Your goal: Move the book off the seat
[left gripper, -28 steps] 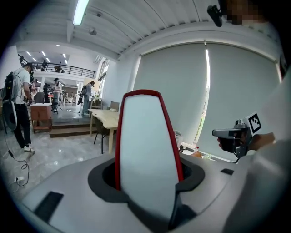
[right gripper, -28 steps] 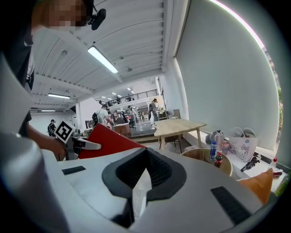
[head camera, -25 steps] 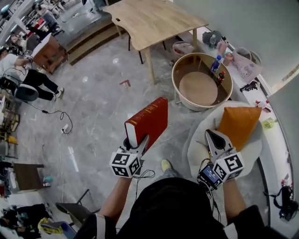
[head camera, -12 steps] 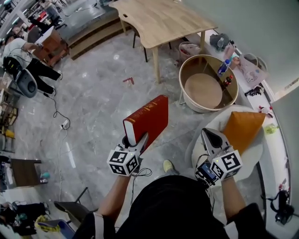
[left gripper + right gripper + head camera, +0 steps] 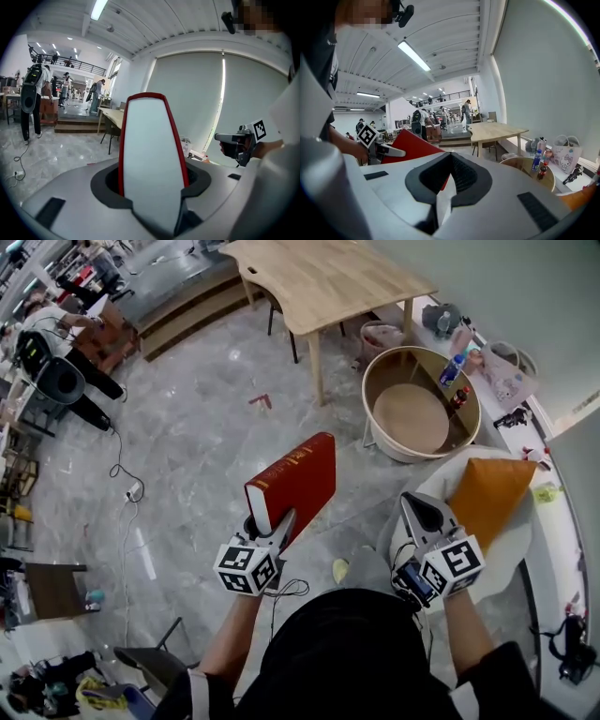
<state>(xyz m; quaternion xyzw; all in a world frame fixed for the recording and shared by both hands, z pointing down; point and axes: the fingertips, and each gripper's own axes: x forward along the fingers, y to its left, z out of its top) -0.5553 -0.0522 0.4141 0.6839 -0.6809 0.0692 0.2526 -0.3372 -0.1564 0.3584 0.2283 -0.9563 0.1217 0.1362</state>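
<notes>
The left gripper (image 5: 278, 527) has its jaws clamped on the lower end of the red book (image 5: 300, 476). Its own view shows the white page edge, framed by the red covers, wedged upright between them. That grip looks just as it did a second ago, with the same hold and the same tilt of the book up and away from the person. The right gripper (image 5: 418, 509) has its jaws pressed together, tip to tip, with nothing in them, as before.

The book is off the seat (image 5: 514, 545). It hangs in the air over the grey marble floor (image 5: 187, 427), well to the left of the white round chair, where the orange cushion (image 5: 489, 495) lies. Compared with a second ago, a wider strip of floor shows between the book's right edge and the round wooden tub table (image 5: 373, 390). The right gripper's tip now sits at the seat's left rim, farther from the cushion.

Beyond them stands the long wooden table (image 5: 328, 277), which has hardly shifted in the head view. A blue-capped bottle (image 5: 450, 369) stands inside the tub table. Far off at the left edge, a person (image 5: 70, 338) in dark trousers stands higher and closer to the corner of the view than a second ago.
</notes>
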